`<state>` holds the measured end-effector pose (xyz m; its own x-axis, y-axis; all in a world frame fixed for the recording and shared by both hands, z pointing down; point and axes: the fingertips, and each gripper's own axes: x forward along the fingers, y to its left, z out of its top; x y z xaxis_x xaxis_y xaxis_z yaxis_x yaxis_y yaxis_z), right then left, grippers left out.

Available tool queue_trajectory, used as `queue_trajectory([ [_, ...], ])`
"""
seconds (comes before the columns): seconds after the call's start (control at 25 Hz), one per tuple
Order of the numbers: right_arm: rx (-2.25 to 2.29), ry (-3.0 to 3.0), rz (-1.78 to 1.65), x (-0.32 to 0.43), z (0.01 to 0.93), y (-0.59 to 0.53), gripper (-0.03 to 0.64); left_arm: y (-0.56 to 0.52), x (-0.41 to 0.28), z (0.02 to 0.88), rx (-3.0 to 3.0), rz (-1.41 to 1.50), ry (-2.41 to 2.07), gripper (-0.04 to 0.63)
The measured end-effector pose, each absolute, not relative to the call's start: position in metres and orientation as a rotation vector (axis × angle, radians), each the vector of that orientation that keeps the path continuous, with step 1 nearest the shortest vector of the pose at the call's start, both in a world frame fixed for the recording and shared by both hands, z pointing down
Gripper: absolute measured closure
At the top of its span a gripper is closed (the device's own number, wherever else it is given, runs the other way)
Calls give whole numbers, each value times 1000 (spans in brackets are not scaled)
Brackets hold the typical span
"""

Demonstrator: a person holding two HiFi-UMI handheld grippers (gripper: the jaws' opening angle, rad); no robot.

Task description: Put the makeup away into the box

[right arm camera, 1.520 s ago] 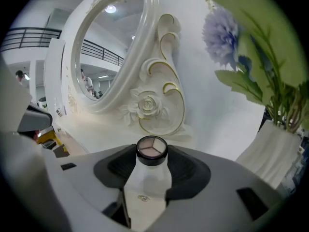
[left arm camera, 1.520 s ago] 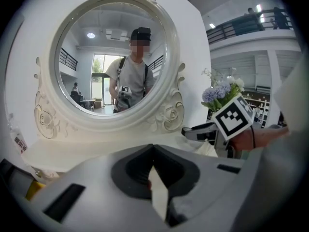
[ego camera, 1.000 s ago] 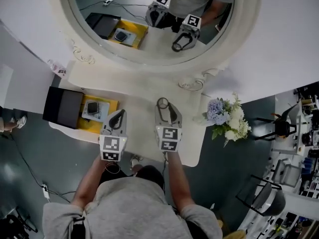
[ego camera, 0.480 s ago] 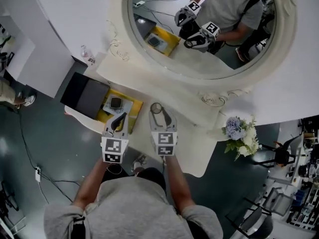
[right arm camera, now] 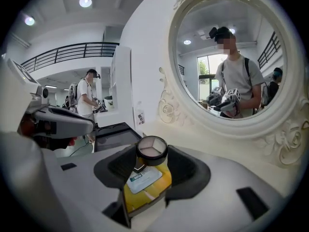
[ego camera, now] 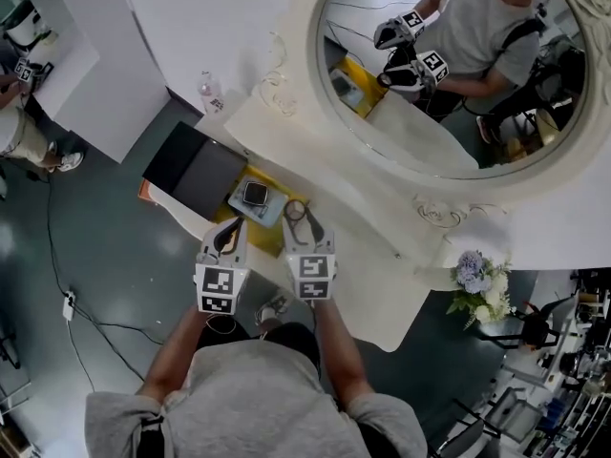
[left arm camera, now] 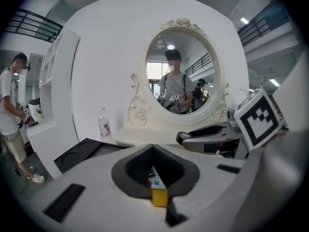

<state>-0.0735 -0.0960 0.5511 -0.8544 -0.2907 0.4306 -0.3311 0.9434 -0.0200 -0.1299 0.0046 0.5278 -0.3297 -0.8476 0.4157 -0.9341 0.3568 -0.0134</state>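
The right gripper [right arm camera: 151,152] has its jaws part-way open and clamped on a round compact [right arm camera: 151,149], pinched at the very tips. The compact is a shallow disc with a dark rim and a clear lid, and its pale interior is split into three wedges. It is held flat, face up. In the head view it sits at the front end of the right gripper [ego camera: 297,219].

Directly under and beyond the right jaws is a yellow box [right arm camera: 161,181], smooth and rectangular. In it lies a flat white packet [right arm camera: 140,177] with a blue-green printed label. A dark compact [ego camera: 254,195] rests on that packet, just ahead of the left tips.

The left gripper [left arm camera: 153,151] has its dark padded jaws meeting at the tips with nothing gripped. A sliver of yellow shows below them. It stands just beside the right gripper, not touching.

- **Ahead-left of the left gripper:** a matte black tray [ego camera: 196,170], flat, with round recesses.
- **Farther ahead:** a clear plastic bottle [left arm camera: 104,124], upright.
- **Ahead-right of the right gripper:** an oval mirror [ego camera: 430,141] in a carved cream frame, on a cream dressing table [ego camera: 382,275].
- **Far right:** a blue-white flower bunch [ego camera: 482,284].
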Motion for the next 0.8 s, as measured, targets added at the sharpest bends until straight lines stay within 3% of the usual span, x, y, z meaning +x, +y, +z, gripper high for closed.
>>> queue_trajectory([
  [0.8, 282, -2538, 200, -161, 635, -57, 403, 49, -203, 586, 1416, 327, -2240, 594],
])
